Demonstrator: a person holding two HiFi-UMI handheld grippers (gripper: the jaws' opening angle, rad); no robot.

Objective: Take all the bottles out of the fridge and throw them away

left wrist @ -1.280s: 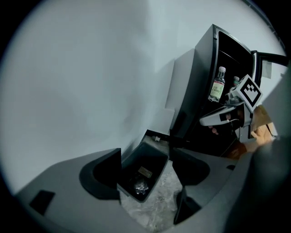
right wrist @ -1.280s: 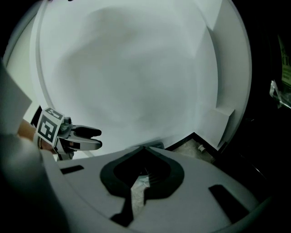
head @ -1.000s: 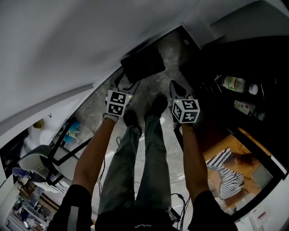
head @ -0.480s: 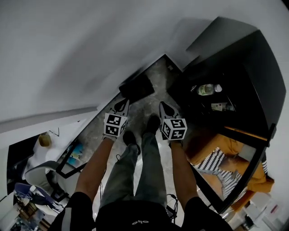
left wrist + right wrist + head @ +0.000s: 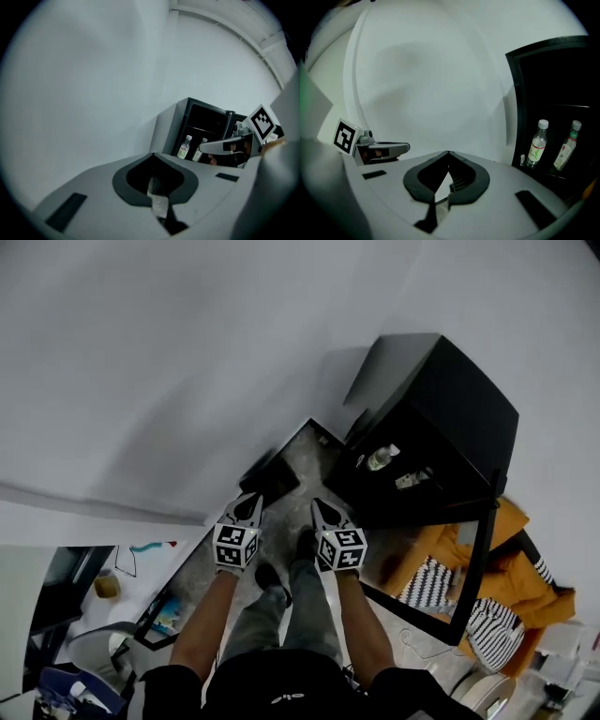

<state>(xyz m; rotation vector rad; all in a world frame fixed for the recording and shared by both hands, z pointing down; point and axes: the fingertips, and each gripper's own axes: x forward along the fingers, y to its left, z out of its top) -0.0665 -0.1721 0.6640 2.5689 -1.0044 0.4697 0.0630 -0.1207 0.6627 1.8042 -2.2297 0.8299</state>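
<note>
Jaws on my left gripper (image 5: 249, 501) are pressed together and hold nothing. My right gripper (image 5: 319, 506) is the same: its jaws are pressed together and nothing is in them. Both grippers are out in front of me, side by side, near each other but not touching.

Under them is the floor (image 5: 286, 486). It is grey stone with little speckles. My legs and dark shoes are down there too. A flat dark thing (image 5: 270, 479) lies on the floor by the wall (image 5: 169, 362), just past my left gripper. The wall is plain white and fills most of what I see.

A small black fridge (image 5: 441, 399) stands on the floor ahead of me, off to my right and close to the wall. Its door (image 5: 480, 559) hangs open. It is dark inside. Two bottles stand side by side on a shelf in there, the left bottle (image 5: 537, 143) and the right bottle (image 5: 567, 146). Both are clear, with pale caps and labels. Neither gripper is near them.

By the open door lies an orange cloth (image 5: 520, 568) with a black and white striped cloth (image 5: 429, 583) next to it.
</note>
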